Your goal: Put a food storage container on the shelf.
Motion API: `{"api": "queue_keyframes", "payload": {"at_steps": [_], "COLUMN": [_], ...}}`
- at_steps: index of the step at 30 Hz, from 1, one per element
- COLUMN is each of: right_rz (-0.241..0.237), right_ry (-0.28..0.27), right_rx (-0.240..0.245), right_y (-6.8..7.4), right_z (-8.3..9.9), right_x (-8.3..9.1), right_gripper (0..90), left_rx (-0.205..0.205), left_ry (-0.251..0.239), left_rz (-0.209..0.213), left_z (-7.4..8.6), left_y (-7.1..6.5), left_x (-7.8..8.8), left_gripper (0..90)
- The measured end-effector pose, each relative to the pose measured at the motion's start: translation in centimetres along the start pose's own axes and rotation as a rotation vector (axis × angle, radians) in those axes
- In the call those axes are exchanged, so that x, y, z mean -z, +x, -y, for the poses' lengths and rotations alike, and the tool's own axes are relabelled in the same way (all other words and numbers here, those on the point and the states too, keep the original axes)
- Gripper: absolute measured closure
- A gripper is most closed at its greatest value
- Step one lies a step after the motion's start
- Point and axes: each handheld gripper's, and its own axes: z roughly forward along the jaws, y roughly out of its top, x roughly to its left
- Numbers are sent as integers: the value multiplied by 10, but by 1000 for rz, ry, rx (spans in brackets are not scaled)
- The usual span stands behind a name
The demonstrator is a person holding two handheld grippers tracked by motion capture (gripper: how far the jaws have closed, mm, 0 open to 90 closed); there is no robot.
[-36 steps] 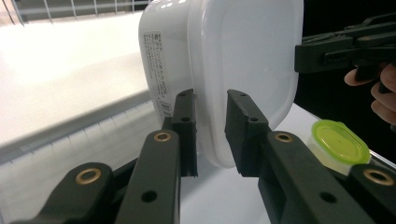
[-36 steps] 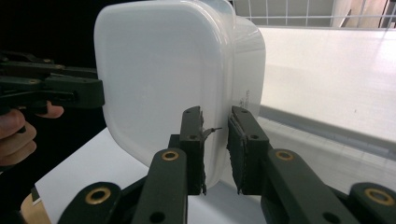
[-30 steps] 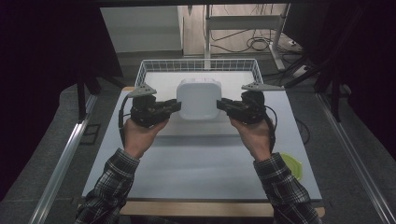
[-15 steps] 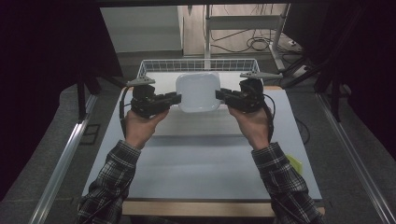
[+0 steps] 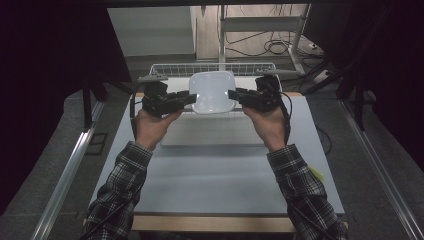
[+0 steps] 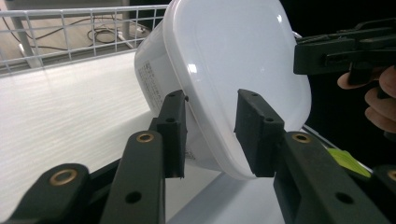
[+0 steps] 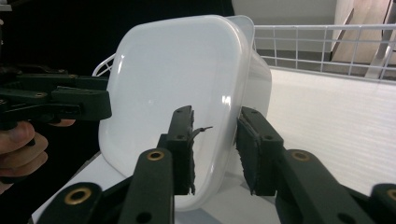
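A white plastic container point(image 5: 212, 92) with its lid on is held in the air between the two tools, in the upper middle of the high view, above the far part of the table point(image 5: 220, 175) and just in front of the wire basket point(image 5: 165, 69) that stands at the far edge. The left tool point(image 5: 189, 98) is closed on the left rim of the container, and the right tool point(image 5: 234, 95) is closed on the right rim, so the container lies between them and each tool is equally near to it. In the left gripper view the rim of the lid is seen pinched between the two black jaws at the lower middle of the frame, and the container point(image 6: 224, 79) is tilted, with its lid turned toward the camera side. In the right gripper view the same is seen from the other side: the edge of the container point(image 7: 187, 107) is gripped between the jaws, and the basket point(image 7: 327, 46) is seen at the upper right, behind the container. The relation that matters is judged to be this one: the basket lies directly beyond the container, farther from the person, so a forward move of both tools together would probably be needed, with the grip kept equal on both sides so that the container is not twisted or dropped.
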Motion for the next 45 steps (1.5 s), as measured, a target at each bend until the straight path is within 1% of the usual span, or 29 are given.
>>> {"api": "queue_keyframes", "payload": {"at_steps": [5,7,10,13,16,17,19,23,27,29,30,32,33,34,36,37,39,42,43,45], "right_rz": [3,3,9,20,41,57,97,98,103,99,96,80,79,74,57,49,33,8,-9,-29], "right_ry": [7,10,9,10,6,-4,1,3,1,-2,-5,-21,-25,-29,-41,-45,-49,-46,-42,-32], "right_rx": [4,4,11,19,29,48,80,89,100,103,106,114,116,117,117,120,131,132,129,128], "right_y": [-2,-2,-3,-2,-1,0,2,3,4,4,4,4,4,4,5,5,7,8,8,7], "right_z": [-4,-4,-5,-6,-7,-7,-9,-10,-11,-11,-11,-11,-11,-11,-10,-8,-4,4,7,13], "right_x": [-4,-5,-8,-12,-15,-16,-17,-20,-21,-20,-20,-16,-13,-10,-4,0,7,15,17,19], "right_gripper": [631,617,587,542,495,507,507,515,520,521,522,533,542,561,590,620,682,802,844,893], "left_rx": [2,-31,-51,-62,-63,-63,-57,-50,-51,-61,-70,-71,-78,-81,-85,-82,-82,-64,-69,-94], "left_ry": [-3,-14,-8,-4,-1,1,-1,4,9,12,-3,-36,-45,-57,-65,-63,-64,-58,-51,-16], "left_rz": [6,-26,-46,-64,-79,-84,-86,-84,-97,-107,-106,-86,-85,-78,-67,-61,-26,7,11,16], "left_z": [-2,-3,-6,-9,-11,-12,-13,-16,-19,-20,-20,-20,-20,-19,-16,-13,-7,6,9,18], "left_y": [4,2,0,0,1,2,4,8,10,9,7,4,1,-2,-7,-9,-12,-16,-17,-19], "left_x": [-3,-3,-4,-6,-8,-9,-11,-13,-16,-15,-12,-4,0,4,13,16,22,27,27,24], "left_gripper": [603,572,571,571,565,565,566,555,547,534,525,531,540,561,606,634,697,781,809,881]}}
